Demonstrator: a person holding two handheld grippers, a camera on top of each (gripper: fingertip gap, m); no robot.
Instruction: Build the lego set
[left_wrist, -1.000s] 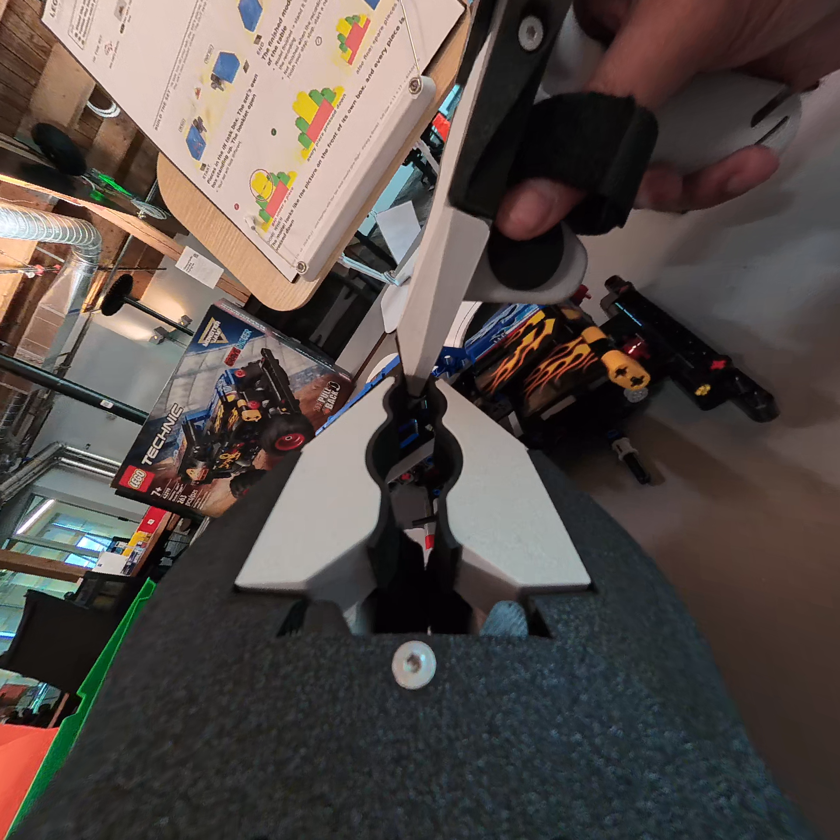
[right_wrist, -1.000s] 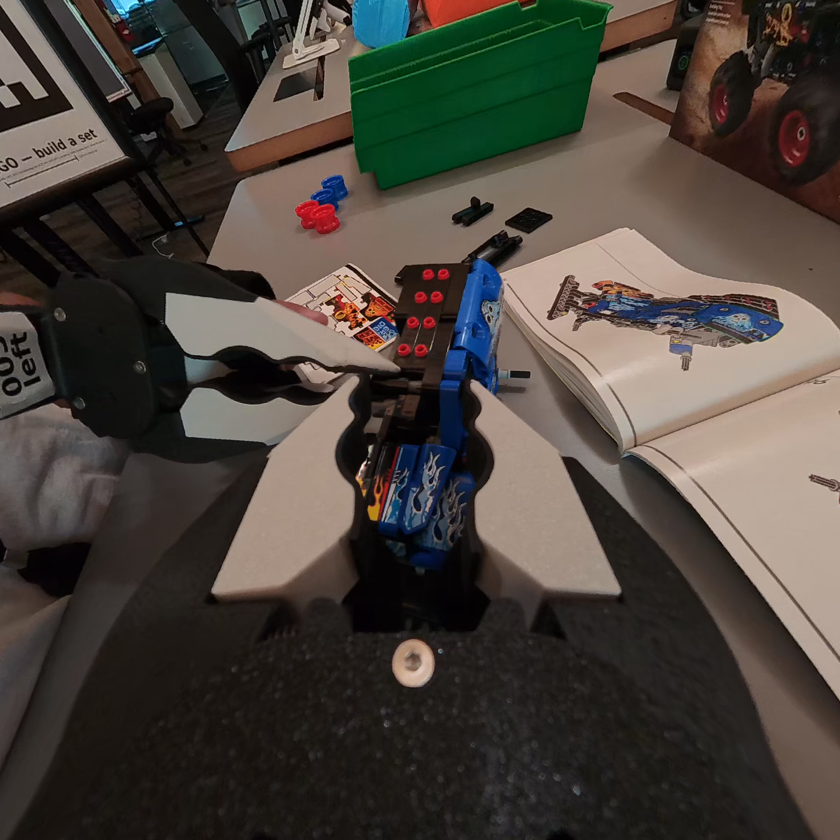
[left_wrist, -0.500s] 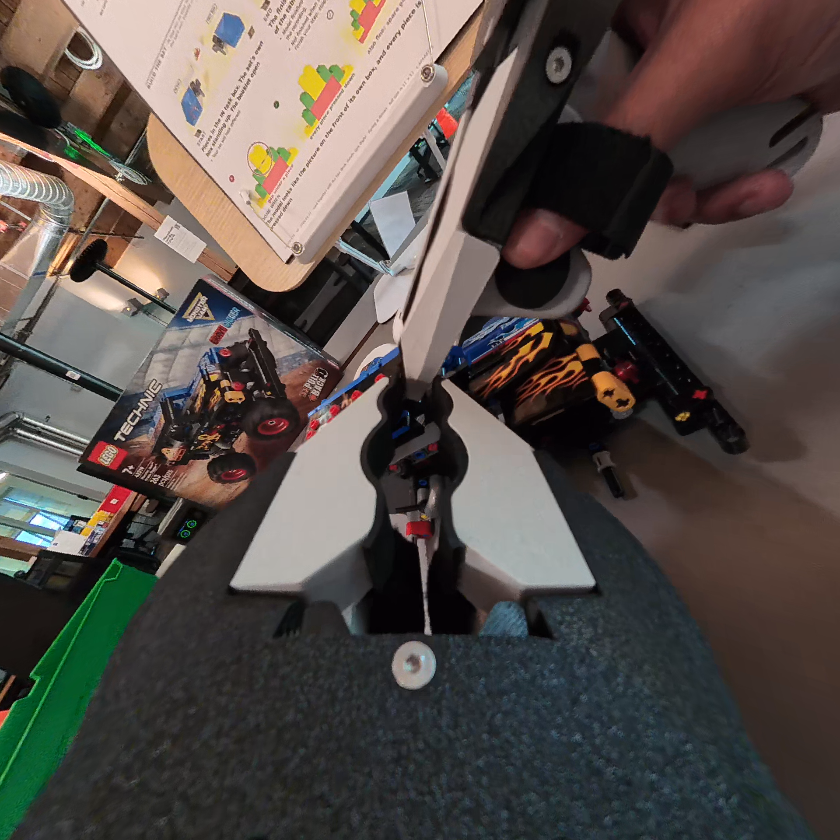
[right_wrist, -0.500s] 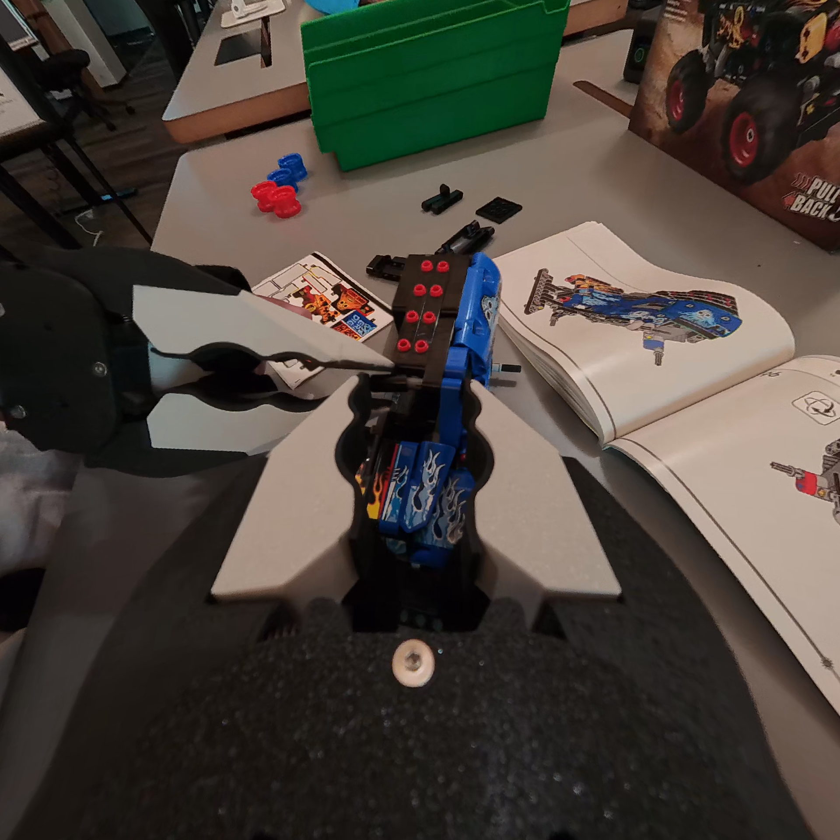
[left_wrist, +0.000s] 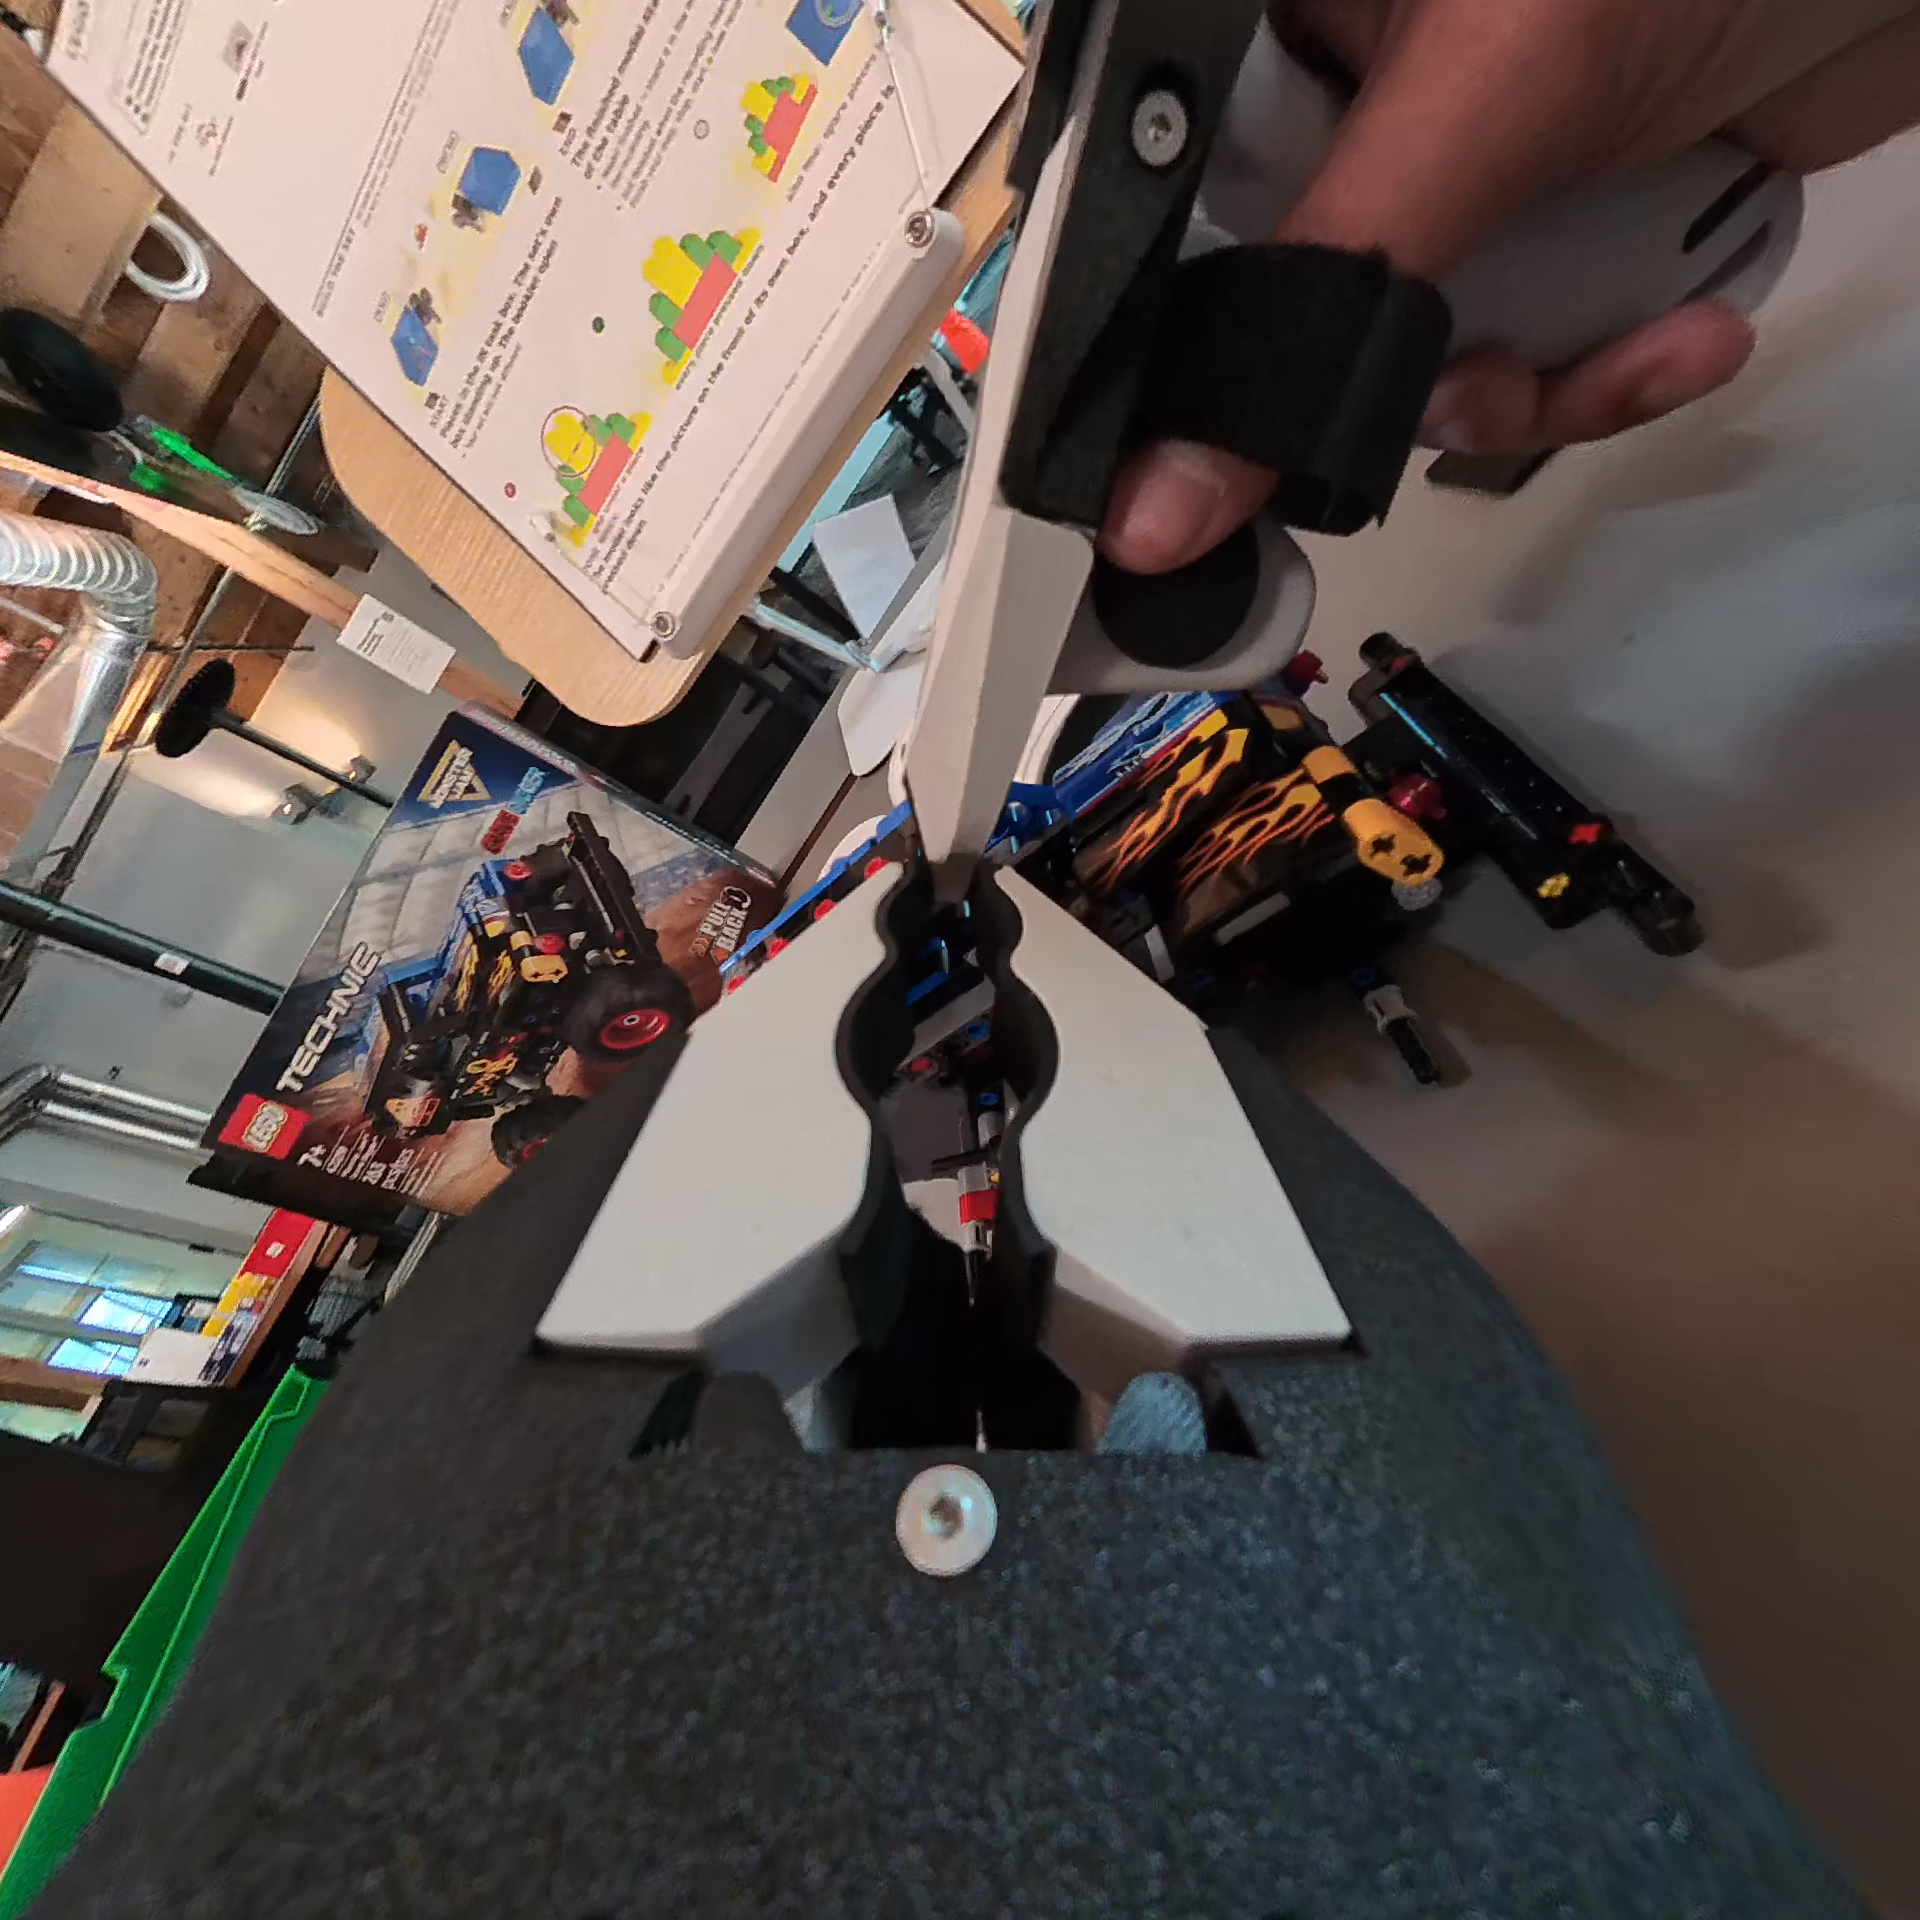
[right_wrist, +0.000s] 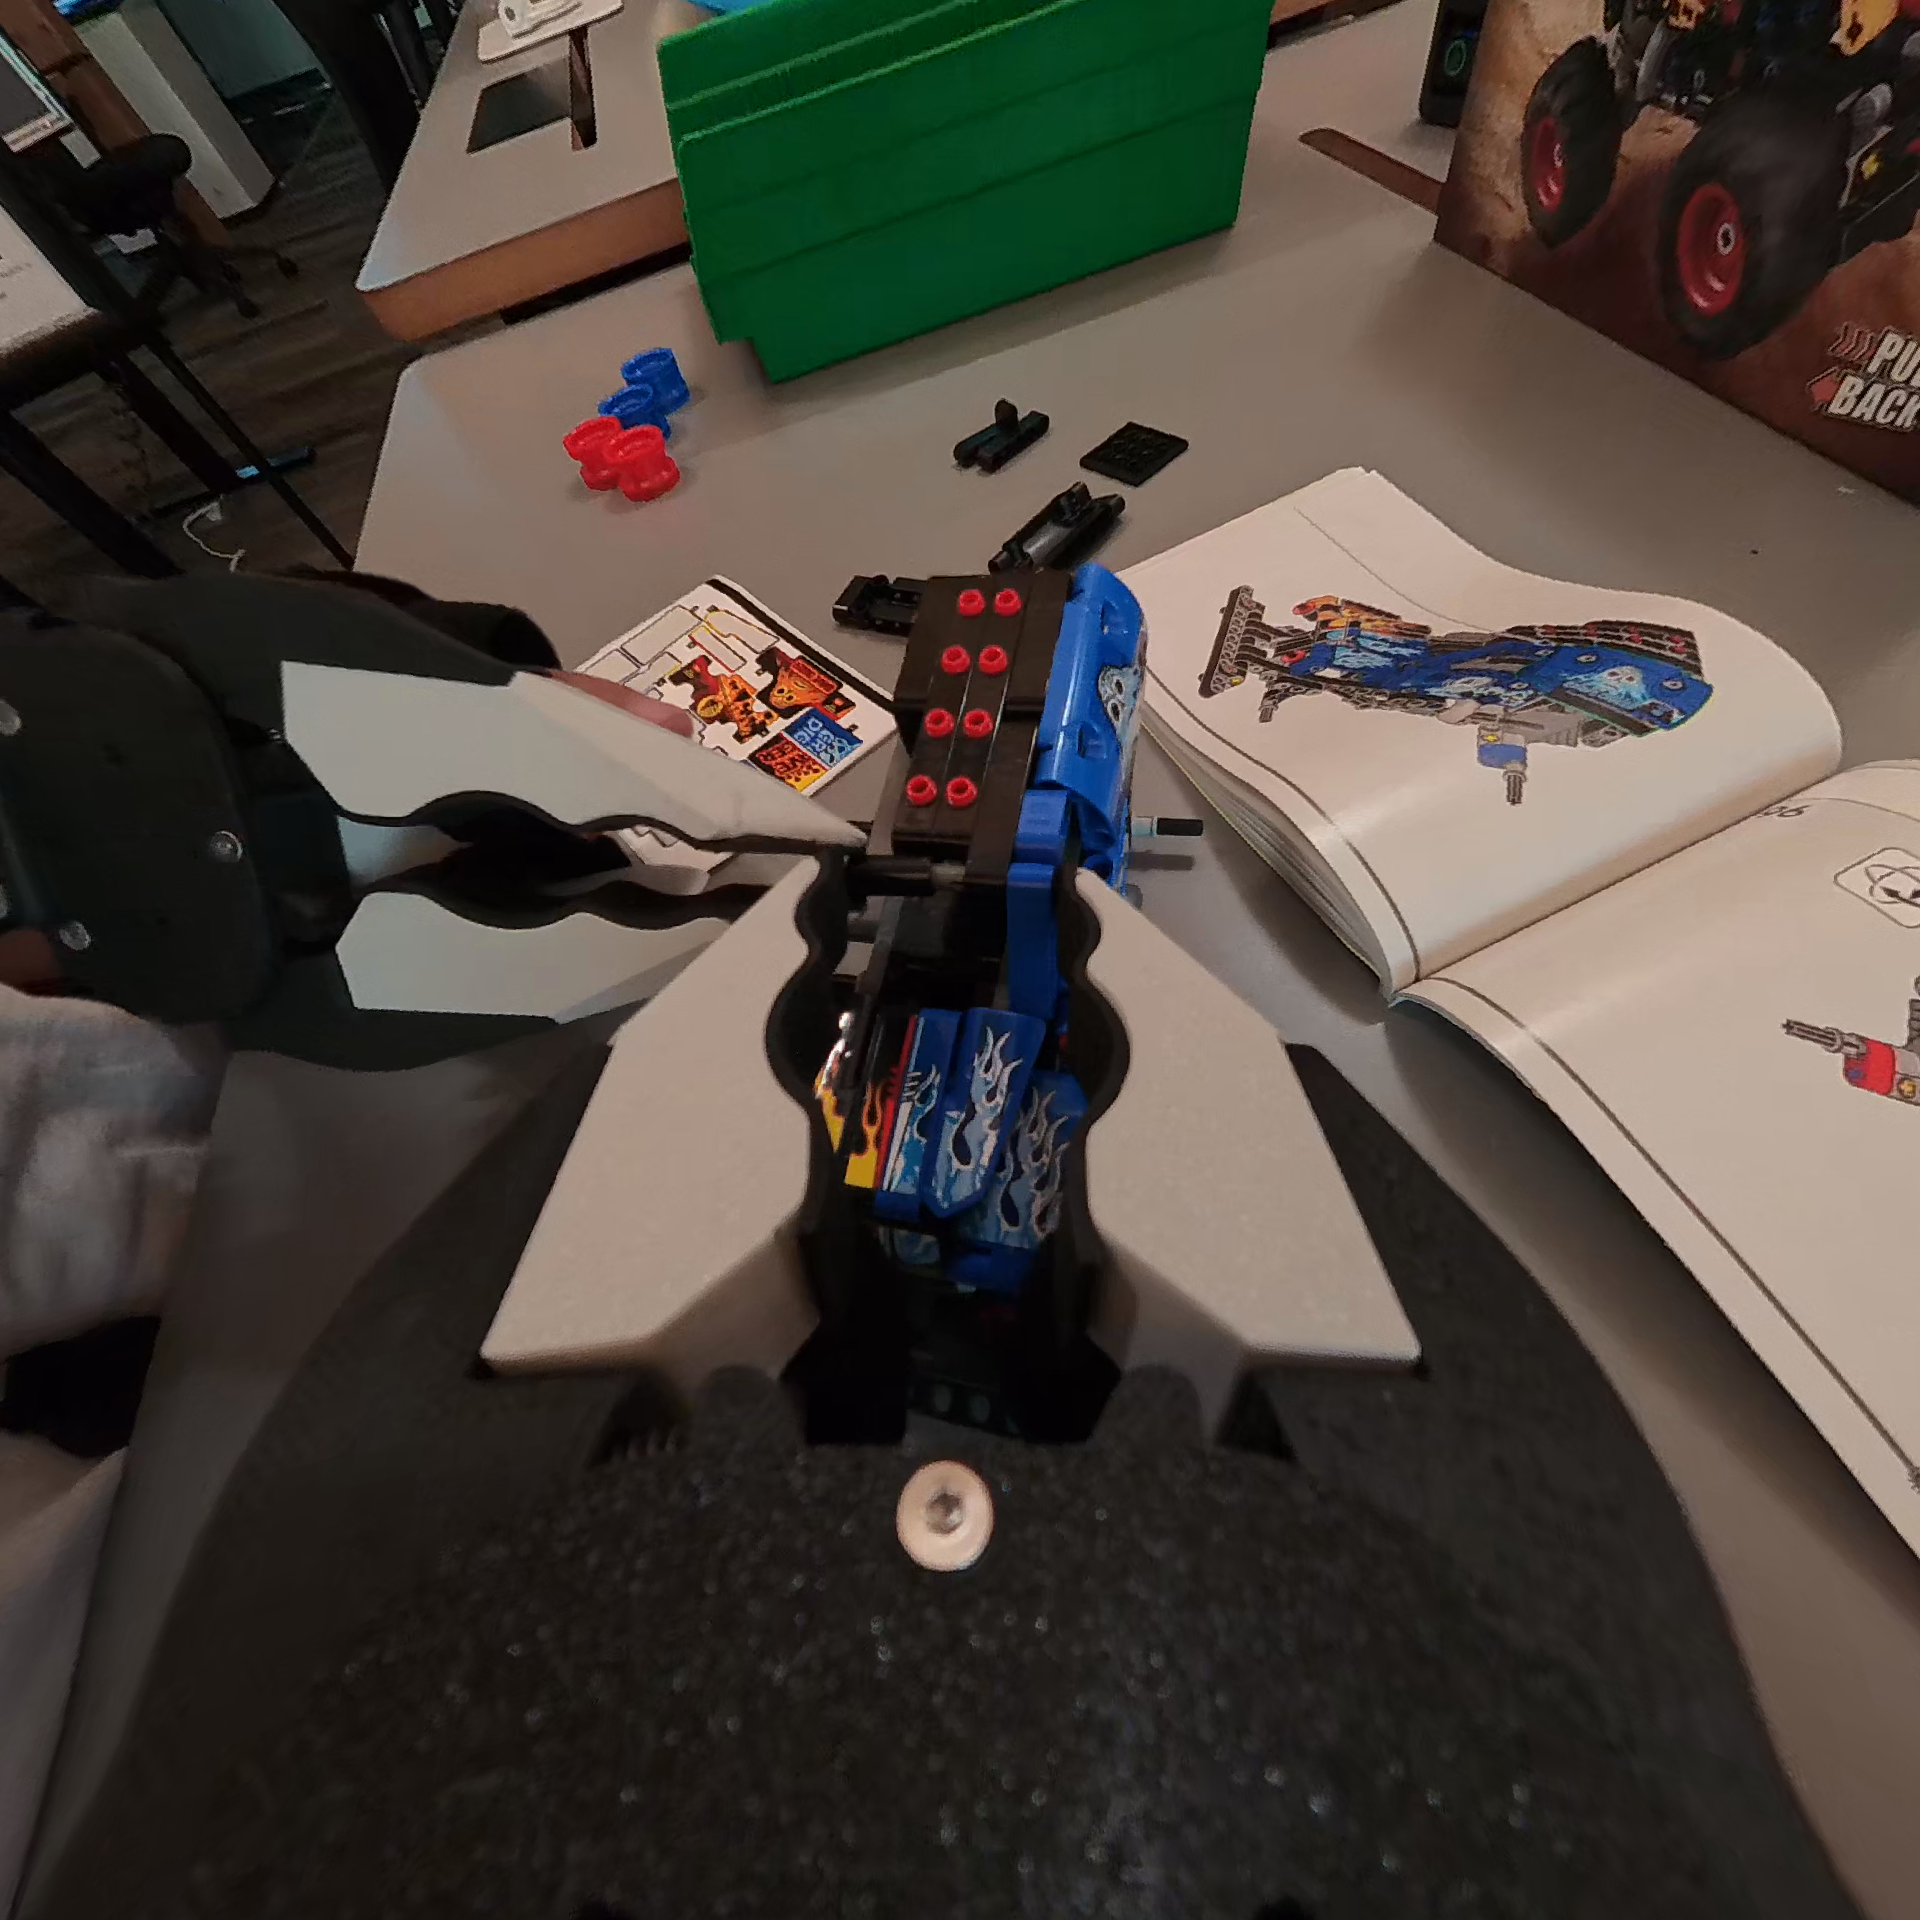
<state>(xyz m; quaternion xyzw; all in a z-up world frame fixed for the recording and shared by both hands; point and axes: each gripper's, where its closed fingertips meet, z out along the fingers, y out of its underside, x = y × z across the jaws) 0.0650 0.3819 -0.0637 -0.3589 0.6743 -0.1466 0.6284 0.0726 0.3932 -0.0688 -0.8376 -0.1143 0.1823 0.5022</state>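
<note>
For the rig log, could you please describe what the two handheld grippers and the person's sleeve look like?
Each gripper has two pale grey, wedge-shaped fingers with wavy black-lined inner edges, on a black speckled foam-like body with one silver screw. The left gripper has a black housing with small screws. The right gripper has a white handle and a black strap. A light grey sleeve shows. No cables visible.

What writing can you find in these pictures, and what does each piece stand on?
I will not quote writing; it stands on:
Set box: printed logos and words.
White instruction board: small print.
Sticker sheet: tiny lettering.
Open booklet: a blurred page number.
</note>
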